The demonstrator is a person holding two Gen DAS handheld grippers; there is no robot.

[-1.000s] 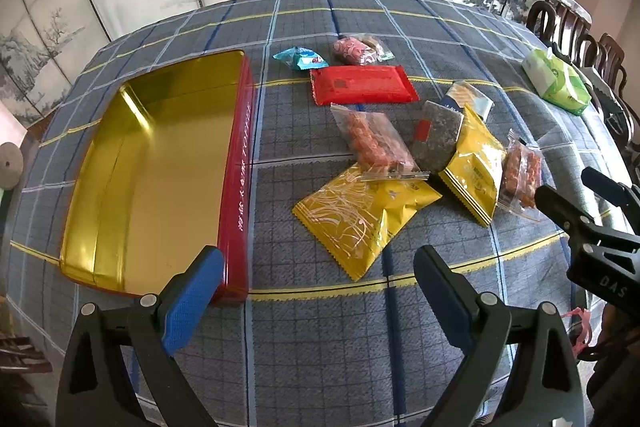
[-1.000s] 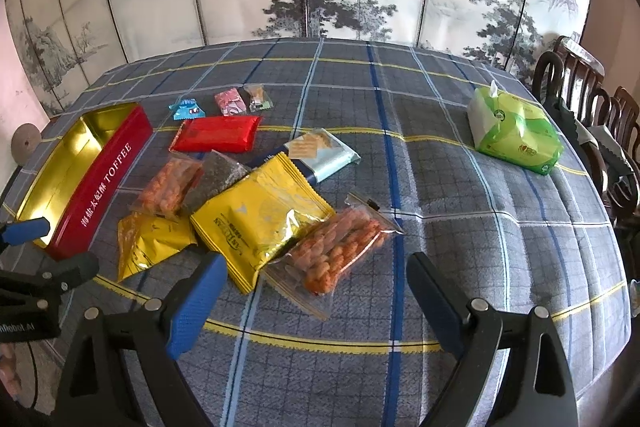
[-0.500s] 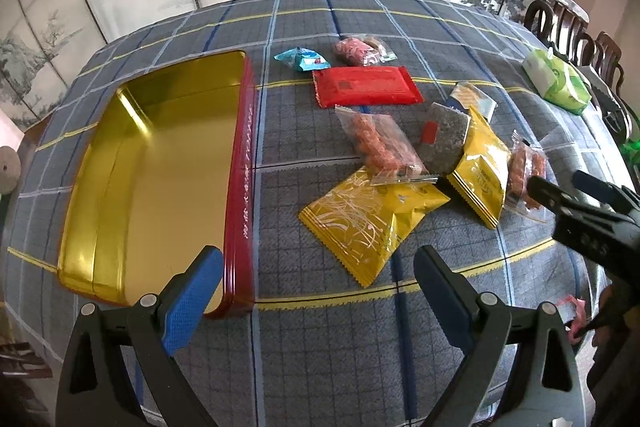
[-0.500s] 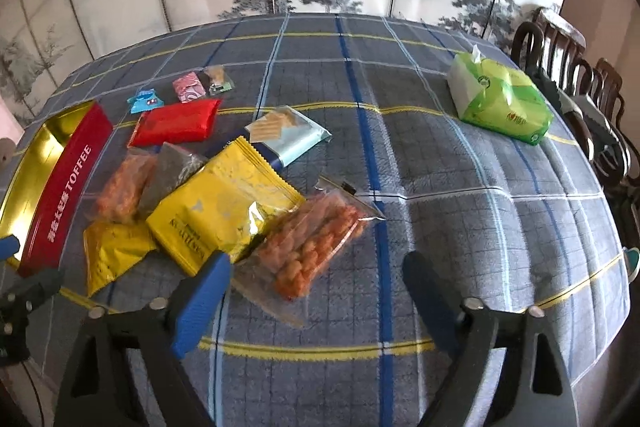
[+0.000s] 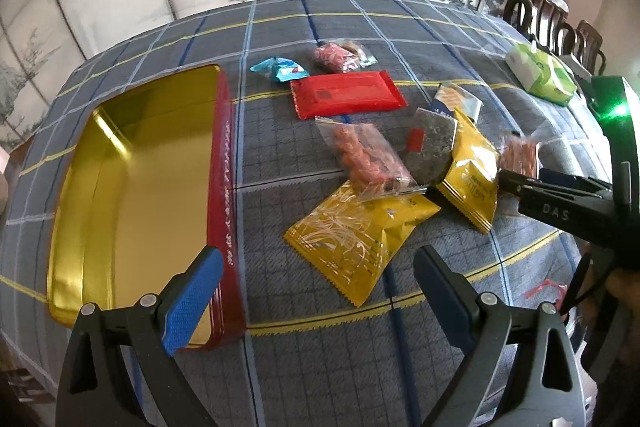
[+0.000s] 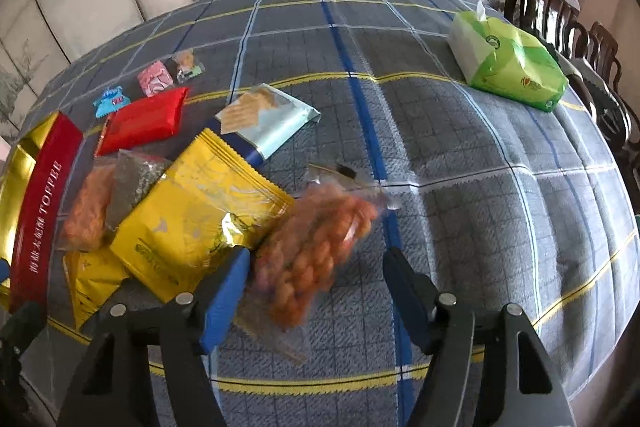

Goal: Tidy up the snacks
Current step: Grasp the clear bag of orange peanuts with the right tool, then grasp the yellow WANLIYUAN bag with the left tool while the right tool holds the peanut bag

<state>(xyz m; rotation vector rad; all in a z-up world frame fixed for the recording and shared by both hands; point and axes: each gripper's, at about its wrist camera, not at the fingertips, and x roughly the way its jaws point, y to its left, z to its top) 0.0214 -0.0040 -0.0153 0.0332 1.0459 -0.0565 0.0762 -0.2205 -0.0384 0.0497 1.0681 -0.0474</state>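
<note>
Two grippers work a checked tabletop (image 6: pixel 460 155) strewn with snack packets, beside a gold tin (image 5: pixel 132 187) with red sides that lies empty toward the left edge. Compared with a second ago, the right gripper (image 6: pixel 316 291) has come lower and nearer a clear bag of orange snacks (image 6: pixel 320 247), and its blue-padded jaws are closing around the bag's near end; neither pad is seen pressing on it yet. That suggests this bag is the next item bound for the tin, which has received nothing so far. The left gripper (image 5: pixel 316 291) hangs released over bare cloth between the tin and a yellow noodle packet (image 5: pixel 356 231), holding nothing. Much is only partly visible: the bag is blurred, so any contact is hard to judge. A large yellow packet (image 6: pixel 200 219) covers parts of a dark packet (image 6: pixel 134 183) and a second orange bag (image 6: pixel 86 211). Small sweets (image 6: pixel 154 83) near the far edge are too tiny to identify, and a green tissue pack (image 6: pixel 508 63) sits apart at the right edge.
</note>
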